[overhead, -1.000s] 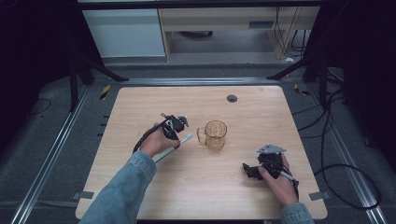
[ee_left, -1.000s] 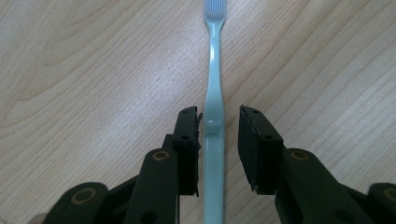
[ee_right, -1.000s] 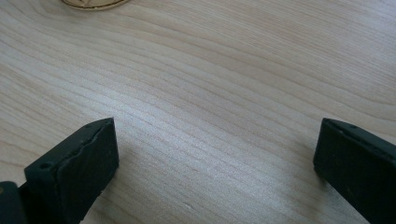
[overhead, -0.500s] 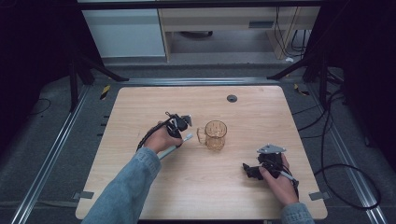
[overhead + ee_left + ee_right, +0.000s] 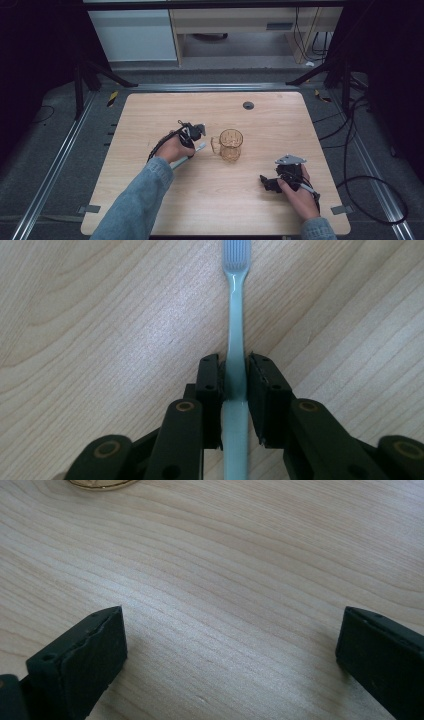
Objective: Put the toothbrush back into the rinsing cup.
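- While the high view makes it look calm, there's room for a slip: the left tongs (image 5: 196, 134) sit mid-surface just left of the amber glass mug (image 5: 230, 145), with the pale green toothbrush (image 5: 192, 152) sticking out beside the hand, its tip near the mug's handle. If the brush is meant for the mug, a low swing could clip the handle or rim, and I'd guess a light glass like that tips or skates easily on the wooden surface (image 5: 280, 115).
- Same view, the right tongs (image 5: 266, 183) rest near the front right edge, well apart from the mug, so nothing is steadying it if it gets bumped.
- In the left gripper view, the left tongs (image 5: 235, 390) are clenched on the toothbrush (image 5: 235, 315) partway along the handle, bristle head pointing away over the wood. The handle is slim and smooth-looking, held between two flat pads, so my worry is that it pivots or slides in the grip once tilted upright.
- In the right gripper view, the right tongs (image 5: 230, 655) are spread wide with nothing between them, hovering just over bare wood; the mug's base (image 5: 97, 484) peeks in at the top edge.
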`<state>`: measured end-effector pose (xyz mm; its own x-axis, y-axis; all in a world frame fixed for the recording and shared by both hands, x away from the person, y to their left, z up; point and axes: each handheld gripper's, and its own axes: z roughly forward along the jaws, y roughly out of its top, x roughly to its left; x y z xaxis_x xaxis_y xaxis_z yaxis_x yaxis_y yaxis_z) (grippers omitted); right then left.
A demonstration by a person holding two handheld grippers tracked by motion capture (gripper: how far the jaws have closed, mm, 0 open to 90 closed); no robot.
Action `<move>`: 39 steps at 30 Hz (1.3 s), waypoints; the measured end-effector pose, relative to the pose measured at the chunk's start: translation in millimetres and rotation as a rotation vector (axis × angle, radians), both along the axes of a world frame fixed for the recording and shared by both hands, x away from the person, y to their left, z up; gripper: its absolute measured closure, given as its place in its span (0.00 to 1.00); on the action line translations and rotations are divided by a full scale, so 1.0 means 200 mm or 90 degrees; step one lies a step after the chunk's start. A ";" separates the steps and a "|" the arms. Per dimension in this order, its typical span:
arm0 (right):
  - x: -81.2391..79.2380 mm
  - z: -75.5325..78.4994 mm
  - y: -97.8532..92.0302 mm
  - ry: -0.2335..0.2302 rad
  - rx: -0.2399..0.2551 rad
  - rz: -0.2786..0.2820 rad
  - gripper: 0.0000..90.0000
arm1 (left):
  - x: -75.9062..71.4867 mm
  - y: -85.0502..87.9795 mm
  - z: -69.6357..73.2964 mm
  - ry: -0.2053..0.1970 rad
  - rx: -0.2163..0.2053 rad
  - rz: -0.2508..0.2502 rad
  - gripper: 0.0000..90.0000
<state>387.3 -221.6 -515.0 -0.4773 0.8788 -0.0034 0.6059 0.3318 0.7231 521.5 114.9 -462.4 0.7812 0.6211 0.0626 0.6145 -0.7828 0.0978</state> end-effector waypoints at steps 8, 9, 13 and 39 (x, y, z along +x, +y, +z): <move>0.00 0.00 0.00 0.000 0.000 -0.001 0.00 | 0.00 0.00 0.00 0.002 -0.007 0.005 0.87; 0.00 0.00 0.00 0.000 0.000 -0.001 0.00 | 0.00 0.00 0.00 0.004 -0.008 0.005 0.87; 0.00 0.00 0.00 0.000 0.000 0.000 0.00 | 0.00 0.01 0.01 -0.005 -0.006 0.005 0.87; 0.00 0.00 0.00 0.000 -0.001 -0.001 0.00 | -0.13 0.13 0.25 -0.113 -0.142 0.032 0.88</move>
